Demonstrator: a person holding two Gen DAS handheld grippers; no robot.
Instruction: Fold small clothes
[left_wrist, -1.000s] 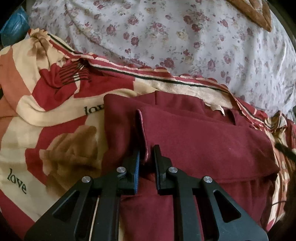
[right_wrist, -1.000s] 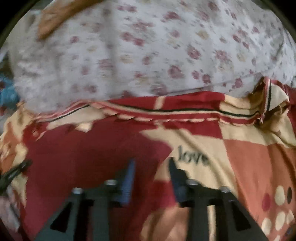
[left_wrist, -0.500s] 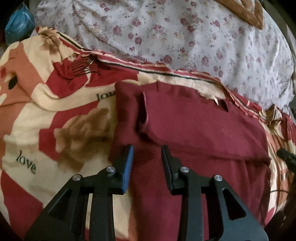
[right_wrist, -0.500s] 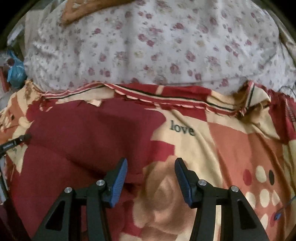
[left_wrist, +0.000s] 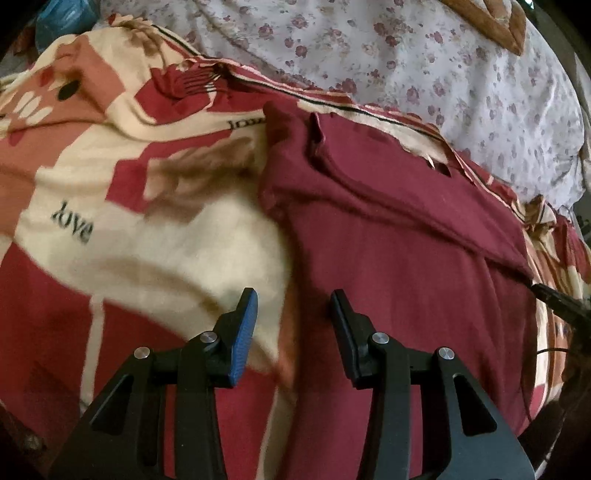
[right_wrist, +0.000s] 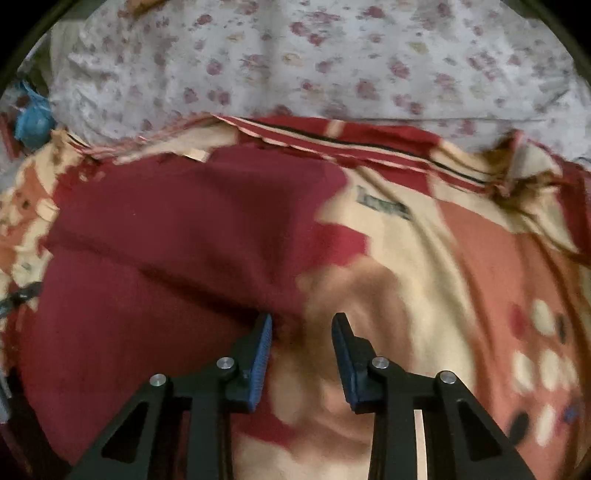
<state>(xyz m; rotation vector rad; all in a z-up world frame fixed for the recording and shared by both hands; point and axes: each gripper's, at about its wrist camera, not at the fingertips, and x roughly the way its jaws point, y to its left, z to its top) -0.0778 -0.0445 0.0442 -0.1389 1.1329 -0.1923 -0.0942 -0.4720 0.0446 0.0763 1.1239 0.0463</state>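
Note:
A dark maroon garment (left_wrist: 406, 229) lies partly folded on the patterned blanket, its upper part doubled over the lower. In the right wrist view the garment (right_wrist: 166, 251) fills the left half. My left gripper (left_wrist: 293, 299) is open and empty, hovering over the garment's left edge near its lower part. My right gripper (right_wrist: 301, 321) is open and empty, at the garment's right edge, its left fingertip (right_wrist: 264, 332) close to the fold. The right wrist view is blurred.
A red, cream and orange blanket (left_wrist: 129, 229) printed with "love" covers the bed under the garment. A white floral sheet (left_wrist: 443, 55) lies behind it, also in the right wrist view (right_wrist: 314, 55). A blue object (right_wrist: 33, 122) sits at far left.
My left gripper let go of the garment's fold, opened and drew back and left to the lower edge. My right gripper opened and moved toward the garment's right edge.

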